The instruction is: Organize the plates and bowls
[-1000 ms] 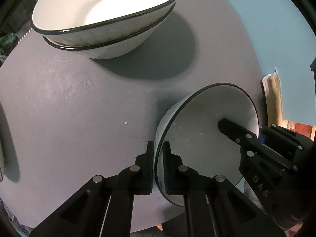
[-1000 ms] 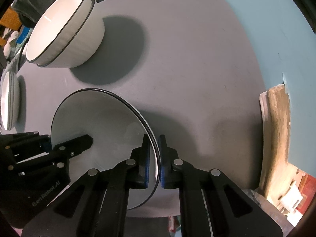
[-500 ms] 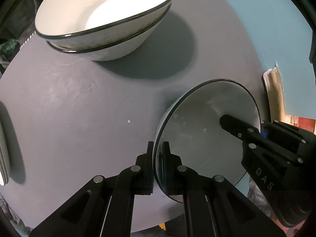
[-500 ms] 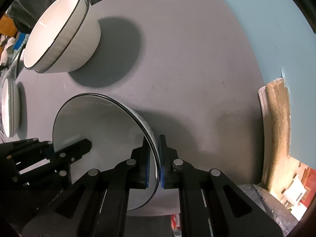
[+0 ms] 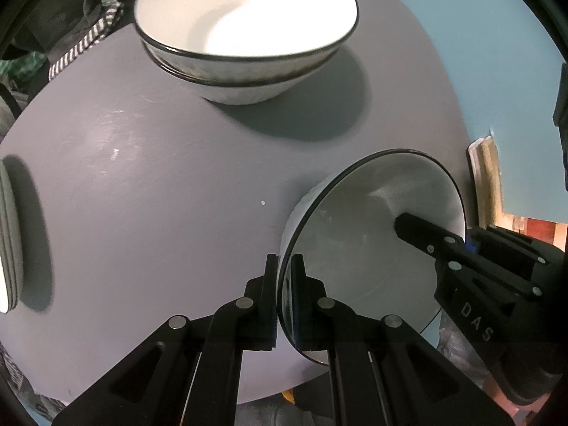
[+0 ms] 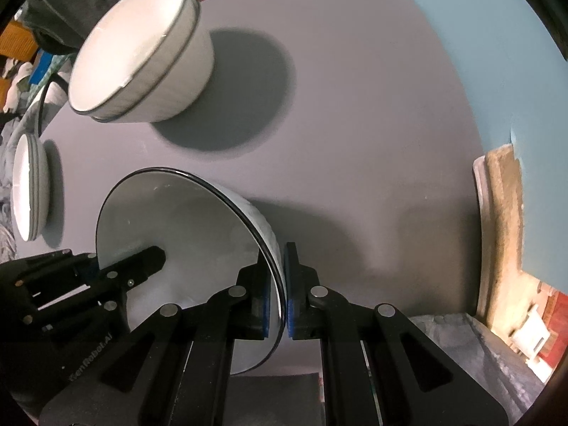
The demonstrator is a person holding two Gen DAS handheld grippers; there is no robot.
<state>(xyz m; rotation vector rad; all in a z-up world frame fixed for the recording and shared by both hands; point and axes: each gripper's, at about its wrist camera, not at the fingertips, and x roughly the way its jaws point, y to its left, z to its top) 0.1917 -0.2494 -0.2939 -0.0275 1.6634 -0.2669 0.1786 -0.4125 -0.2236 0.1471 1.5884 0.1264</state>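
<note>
Left tool (image 5: 284, 294) and right tool (image 6: 280, 294) each clamp opposite rims of one bowl (image 5: 372, 241), tilted above the grey counter (image 5: 159, 195). Stacked bowls (image 5: 245, 32) sit far; plates (image 5: 9, 248) left.

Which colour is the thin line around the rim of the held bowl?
Black, on a white bowl. It shows best in the right wrist view.

your left gripper (image 5: 284, 294) is clamped on the rim of a bowl (image 5: 358, 248), 1 finger inside and 1 outside. the right gripper (image 5: 465, 239) pinches the opposite rim. the bowl hangs tilted over the grey table (image 5: 159, 195). a stack of 2 bowls (image 5: 245, 32) sits farther back. plates (image 5: 9, 248) lie at the left edge.
</note>
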